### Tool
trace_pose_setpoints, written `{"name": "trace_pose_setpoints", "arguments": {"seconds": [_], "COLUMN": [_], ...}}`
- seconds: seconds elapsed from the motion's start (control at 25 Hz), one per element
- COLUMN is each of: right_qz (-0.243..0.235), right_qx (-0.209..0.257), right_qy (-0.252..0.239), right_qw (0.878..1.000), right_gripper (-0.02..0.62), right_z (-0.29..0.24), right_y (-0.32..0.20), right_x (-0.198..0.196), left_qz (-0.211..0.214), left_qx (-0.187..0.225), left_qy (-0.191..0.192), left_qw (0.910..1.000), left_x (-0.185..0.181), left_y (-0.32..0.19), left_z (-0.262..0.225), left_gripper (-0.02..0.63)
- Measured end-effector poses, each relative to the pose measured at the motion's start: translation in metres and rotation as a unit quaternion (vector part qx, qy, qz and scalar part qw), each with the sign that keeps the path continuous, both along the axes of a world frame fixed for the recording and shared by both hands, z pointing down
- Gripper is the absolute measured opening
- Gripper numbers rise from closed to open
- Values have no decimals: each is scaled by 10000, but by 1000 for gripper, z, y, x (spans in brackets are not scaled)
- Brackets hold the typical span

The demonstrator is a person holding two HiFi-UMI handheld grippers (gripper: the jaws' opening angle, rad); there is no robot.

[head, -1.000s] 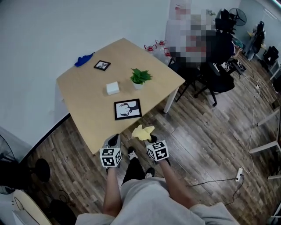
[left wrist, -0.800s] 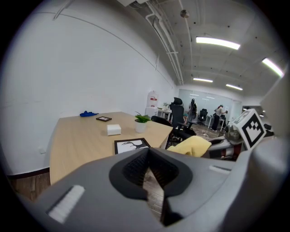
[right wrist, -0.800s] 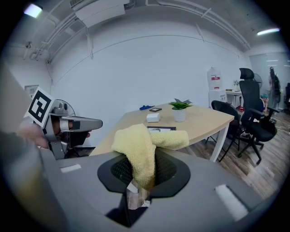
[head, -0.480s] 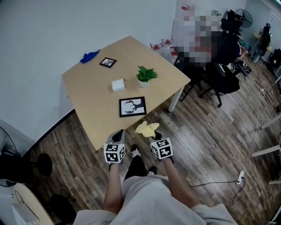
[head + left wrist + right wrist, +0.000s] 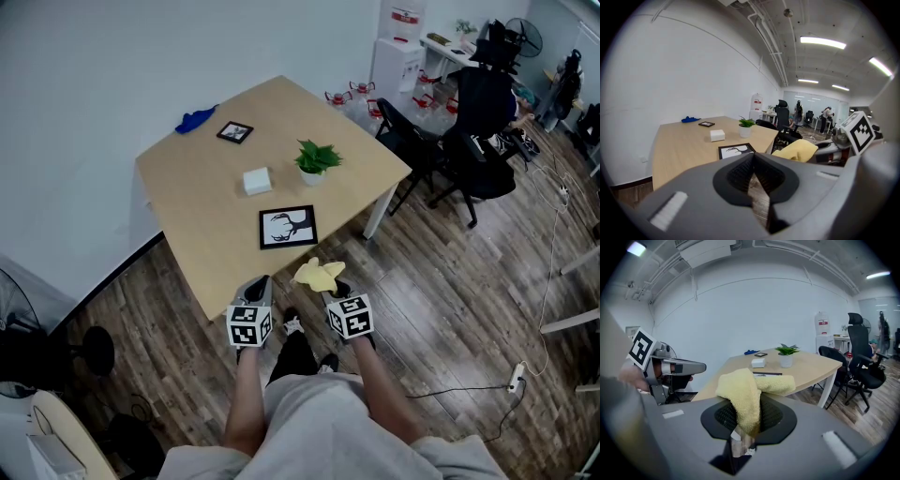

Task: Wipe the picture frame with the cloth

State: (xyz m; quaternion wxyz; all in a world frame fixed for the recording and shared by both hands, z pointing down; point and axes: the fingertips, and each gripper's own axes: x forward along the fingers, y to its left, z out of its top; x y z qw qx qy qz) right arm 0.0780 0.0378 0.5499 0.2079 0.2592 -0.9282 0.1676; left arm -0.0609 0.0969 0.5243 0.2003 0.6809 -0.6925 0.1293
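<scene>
Compared with a second earlier, both grippers were kept side by side just off the light wooden table's (image 5: 202, 220) near edge, the left gripper (image 5: 261, 283) closed empty, the right gripper (image 5: 332, 284) clamped on the crumpled yellow cloth (image 5: 317, 274), and the black deer-print picture frame (image 5: 288, 227) was left flat near that edge.

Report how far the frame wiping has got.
Done: the yellow cloth is clamped in the right claw. In hand: both claws hang short of the table, the left claw shut and empty. Left: the deer picture frame lies bare, so all wiping remains.
</scene>
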Motion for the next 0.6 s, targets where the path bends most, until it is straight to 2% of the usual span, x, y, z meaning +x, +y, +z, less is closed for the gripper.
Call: {"name": "trace_pose_setpoints", "arguments": {"seconds": [0.6], "right_qz": [-2], "right_qx": [183], "right_qy": [47], "right_qw": [9998], "right_gripper": [57], "right_z": [-8], "right_y": [5], "right_x": [8], "left_qz": [87], "left_qx": [48], "left_qy": [-32], "left_qw": [9999], "left_x": [5], "left_y": [1], "left_z": [-3], "left_gripper": [52]}}
